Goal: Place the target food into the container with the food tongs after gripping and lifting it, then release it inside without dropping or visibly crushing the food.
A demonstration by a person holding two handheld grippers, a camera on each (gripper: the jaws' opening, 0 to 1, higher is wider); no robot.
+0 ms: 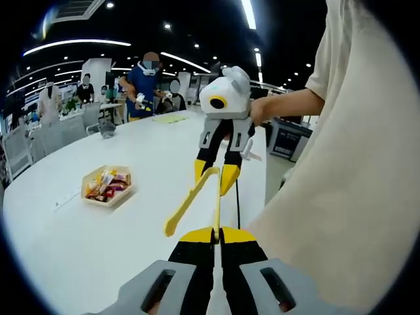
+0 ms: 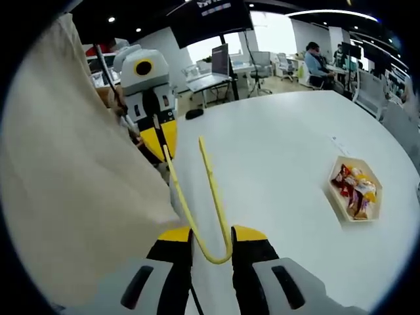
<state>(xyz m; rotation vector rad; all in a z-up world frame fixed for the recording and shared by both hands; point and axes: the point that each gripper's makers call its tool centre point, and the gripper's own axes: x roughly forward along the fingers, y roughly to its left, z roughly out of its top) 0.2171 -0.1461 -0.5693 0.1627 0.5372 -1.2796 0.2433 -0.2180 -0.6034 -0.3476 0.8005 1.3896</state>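
**Yellow tongs passed between two tools above the white tabletop**

In the left gripper view, the left tool [image 1: 214, 237] rises from the bottom with its yellow-tipped jaws nearly together, and the tip of one arm of the yellow tongs [image 1: 197, 200] sits right at them; whether the jaws actually pinch it cannot be told. The right tool [image 1: 217, 178] comes in from above, pointing down towards the camera, with the bend of the tongs at its jaws. The tongs' other arm splays out to the left, free over the tabletop [image 1: 79, 230]. A wooden container [image 1: 107, 185] of wrapped snacks [image 1: 109, 182] sits on the tabletop well to the left of both tools. This view also takes in people standing at the far end of the tabletop and a cream sleeve [image 1: 341, 164] along the right.

The right gripper view gives the firmer reading: the right tool [image 2: 212, 241] has the U-shaped bend of the tongs [image 2: 209, 210] held between its jaws, which stand only narrowly apart. The two arms of the tongs fan upward; the left one runs to the left tool [image 2: 159, 141], the right one ends free. Here the container [image 2: 356, 188] lies far right, well apart from the tongs, with the snacks [image 2: 354, 187] in it. Desks and chairs fill the background.
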